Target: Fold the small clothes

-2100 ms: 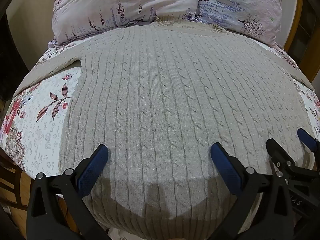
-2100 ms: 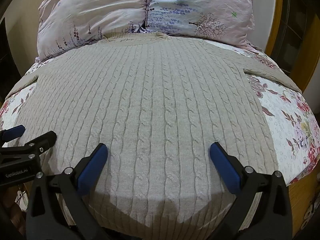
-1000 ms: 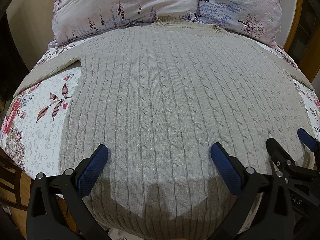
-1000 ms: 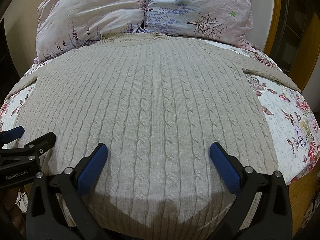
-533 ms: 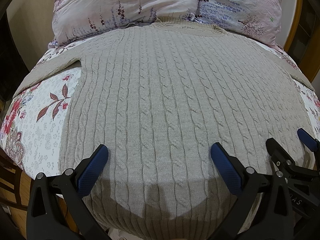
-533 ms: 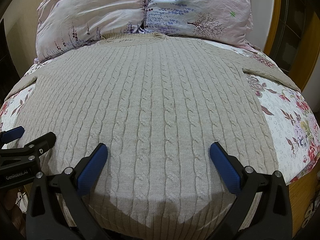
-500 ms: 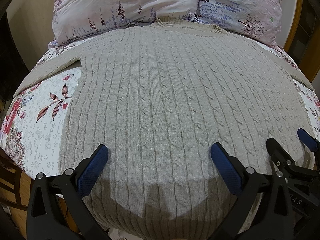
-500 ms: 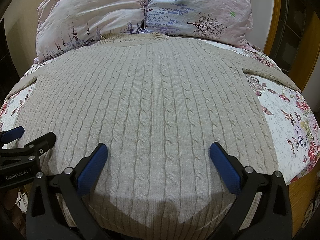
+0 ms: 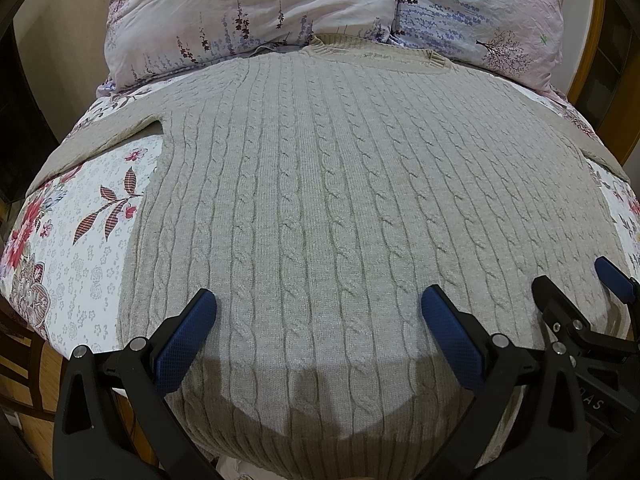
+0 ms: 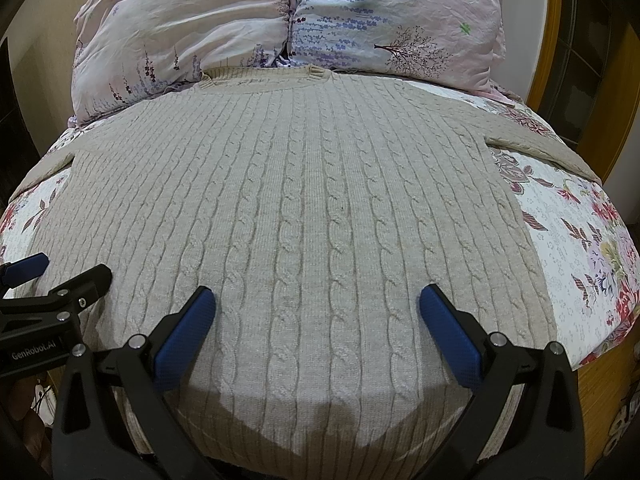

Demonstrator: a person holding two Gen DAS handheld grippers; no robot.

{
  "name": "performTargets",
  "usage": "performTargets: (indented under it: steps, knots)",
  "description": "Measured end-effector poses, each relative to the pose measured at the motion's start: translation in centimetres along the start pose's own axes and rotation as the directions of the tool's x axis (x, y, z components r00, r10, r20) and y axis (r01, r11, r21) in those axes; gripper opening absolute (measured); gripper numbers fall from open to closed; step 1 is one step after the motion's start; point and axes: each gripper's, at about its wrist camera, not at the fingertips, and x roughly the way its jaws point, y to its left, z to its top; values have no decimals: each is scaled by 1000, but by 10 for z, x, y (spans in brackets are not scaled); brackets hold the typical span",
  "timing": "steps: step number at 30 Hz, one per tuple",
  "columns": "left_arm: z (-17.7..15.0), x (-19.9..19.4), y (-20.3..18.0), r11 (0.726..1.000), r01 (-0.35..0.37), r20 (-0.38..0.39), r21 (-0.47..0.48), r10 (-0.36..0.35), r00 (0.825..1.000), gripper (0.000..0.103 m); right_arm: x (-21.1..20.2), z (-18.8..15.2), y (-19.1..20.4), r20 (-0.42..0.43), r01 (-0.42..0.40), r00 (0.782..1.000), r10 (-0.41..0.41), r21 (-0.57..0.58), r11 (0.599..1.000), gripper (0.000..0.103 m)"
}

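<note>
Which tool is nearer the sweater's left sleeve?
Left. The left tool hovers over the hem on that sleeve's side; the right tool sits further toward the opposite side of the sweater.

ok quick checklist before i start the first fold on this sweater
1. Sweater spread flat, no big wrinkles: ok.
2. Collar at the far end, against the pillows: ok.
3. Both sleeves out to the sides, cuffs in view: cannot tell, they run out of frame.
4. Left claw open, holding nothing: ok.
5. Right claw open, holding nothing: ok.
6. Hem within reach of both claws: ok, it lies just below them.
</note>
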Motion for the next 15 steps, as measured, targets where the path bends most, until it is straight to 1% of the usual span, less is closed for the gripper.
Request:
performTargets:
  steps: [15]
  knots:
    - [0,0,0,1000,0,-7,1,0,1000,102,1,-1,2,-7,-6,1000,6,-8,1000,101]
